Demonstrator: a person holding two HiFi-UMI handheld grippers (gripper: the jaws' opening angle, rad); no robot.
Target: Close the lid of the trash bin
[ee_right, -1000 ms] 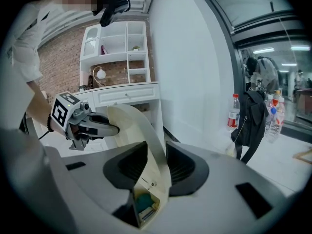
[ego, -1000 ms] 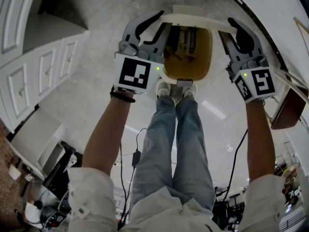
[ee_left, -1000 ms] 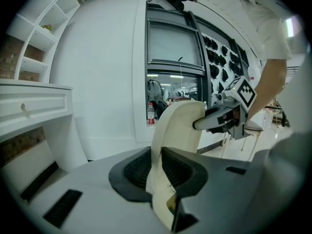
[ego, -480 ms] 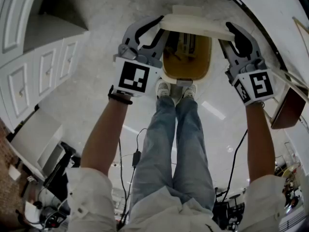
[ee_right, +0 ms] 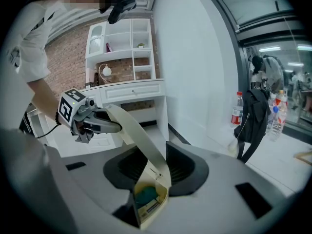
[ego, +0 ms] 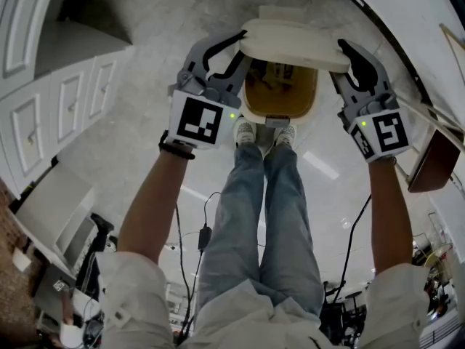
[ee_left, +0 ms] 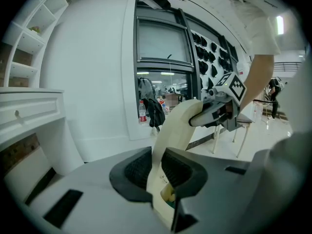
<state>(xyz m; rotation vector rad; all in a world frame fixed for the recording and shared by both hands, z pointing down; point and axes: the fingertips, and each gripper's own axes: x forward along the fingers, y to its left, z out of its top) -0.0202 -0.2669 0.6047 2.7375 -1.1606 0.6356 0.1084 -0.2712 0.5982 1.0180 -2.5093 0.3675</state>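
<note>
Staged home room in a lab: white cabinets [ego: 65, 100] are standing left of the left gripper [ego: 243, 44], cables [ego: 205, 224] trailing behind.

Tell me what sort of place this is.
Probably a mock home set inside a lab or office: white panelled cabinets, shelves on a brick wall, and a glass partition onto a lit workspace.

Cream lid [ego: 290, 41] — ochre-walled bin [ego: 311, 86]; blue jeans [ego: 247, 217]
</note>
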